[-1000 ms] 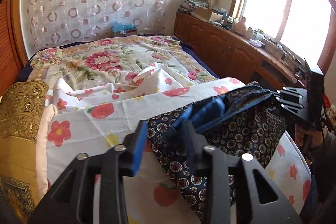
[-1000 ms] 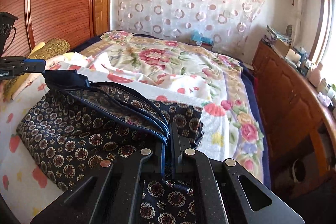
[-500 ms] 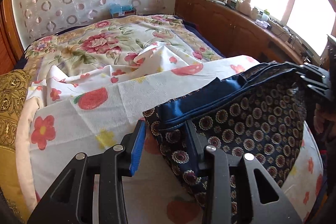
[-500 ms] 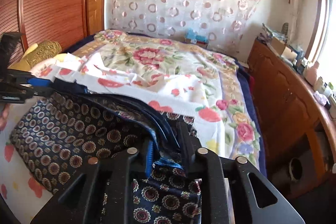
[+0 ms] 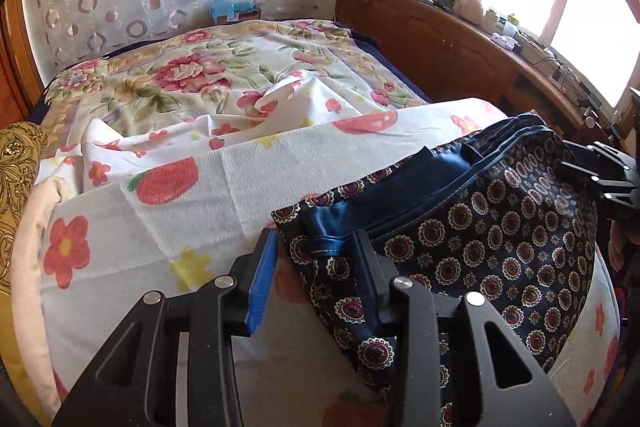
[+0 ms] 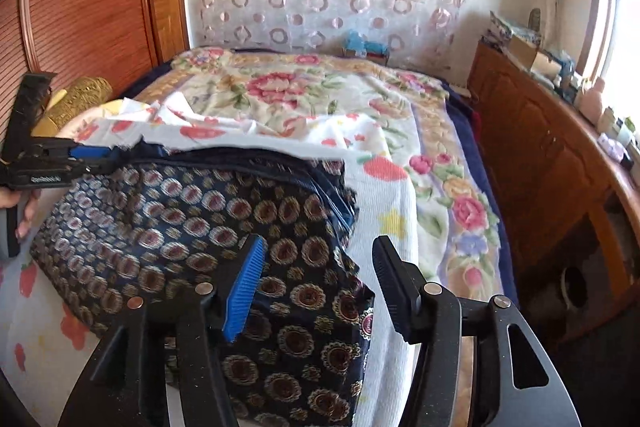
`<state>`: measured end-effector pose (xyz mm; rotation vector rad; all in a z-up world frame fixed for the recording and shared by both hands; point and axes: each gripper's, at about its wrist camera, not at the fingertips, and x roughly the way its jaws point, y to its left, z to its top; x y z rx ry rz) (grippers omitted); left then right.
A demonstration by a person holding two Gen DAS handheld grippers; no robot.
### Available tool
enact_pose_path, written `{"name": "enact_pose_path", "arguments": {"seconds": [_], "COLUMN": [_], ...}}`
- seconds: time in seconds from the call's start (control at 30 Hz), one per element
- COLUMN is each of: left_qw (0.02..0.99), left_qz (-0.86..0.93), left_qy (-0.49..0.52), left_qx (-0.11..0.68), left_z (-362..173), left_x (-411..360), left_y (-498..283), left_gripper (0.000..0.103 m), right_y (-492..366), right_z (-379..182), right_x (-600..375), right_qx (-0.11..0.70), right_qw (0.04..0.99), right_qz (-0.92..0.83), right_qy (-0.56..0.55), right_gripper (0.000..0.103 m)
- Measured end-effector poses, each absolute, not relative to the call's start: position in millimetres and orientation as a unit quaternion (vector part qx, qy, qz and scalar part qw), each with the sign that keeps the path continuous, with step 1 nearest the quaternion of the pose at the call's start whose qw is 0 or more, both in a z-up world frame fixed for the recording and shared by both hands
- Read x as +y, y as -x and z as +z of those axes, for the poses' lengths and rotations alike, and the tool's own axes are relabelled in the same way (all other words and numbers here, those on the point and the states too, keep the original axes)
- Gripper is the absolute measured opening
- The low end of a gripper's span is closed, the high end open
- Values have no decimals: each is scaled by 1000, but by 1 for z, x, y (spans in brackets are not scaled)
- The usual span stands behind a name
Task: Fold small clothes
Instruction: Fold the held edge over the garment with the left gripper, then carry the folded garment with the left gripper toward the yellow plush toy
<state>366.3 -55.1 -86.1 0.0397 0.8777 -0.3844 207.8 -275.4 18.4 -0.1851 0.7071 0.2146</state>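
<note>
A dark navy garment point(image 5: 500, 227) with round medallion print and a blue inner band lies folded on the flowered bed sheet point(image 5: 248, 179). My left gripper point(image 5: 316, 239) is at its near corner. The cloth lies between the fingers against the right one, and the blue left pad point(image 5: 262, 283) stands clear of it. In the right wrist view the garment point(image 6: 180, 219) spreads to the left. My right gripper point(image 6: 320, 247) is over its near edge, jaws opening wide, cloth between them but not pressed. The right gripper point(image 5: 600, 179) and the left gripper point(image 6: 92, 157) each show in the other's view.
A gold patterned pillow point(image 5: 16, 179) lies at the bed's left side. A wooden cabinet point(image 6: 540, 147) with clutter on top runs along the right under the window. A blue box point(image 5: 234, 13) sits by the curtained wall. A person's hand point(image 6: 24, 211) holds the left gripper.
The garment, held up and stretched between both grippers, has come down onto the bed. My right gripper has opened and let go of the cloth. The left gripper has sunk lower.
</note>
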Motion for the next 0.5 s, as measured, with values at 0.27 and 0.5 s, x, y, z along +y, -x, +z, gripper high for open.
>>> {"name": "enact_pose_path", "arguments": {"seconds": [0.27,0.5], "left_qw": [887,885], "left_qz": [-186,-190], "left_qy": [-19,-12], "left_qx": [422,425], "left_z": [-87,-87], "left_x": [-56,-58], "left_y": [-366,-369], "left_gripper": [41,42], "right_y": [-240,-253], "right_z": [7,6], "right_x": [-291,-293], "right_qx": [377,385], "right_qw": [917,910], "right_qz": [127,154], "right_qy": [32,20], "right_gripper": [58,58]}}
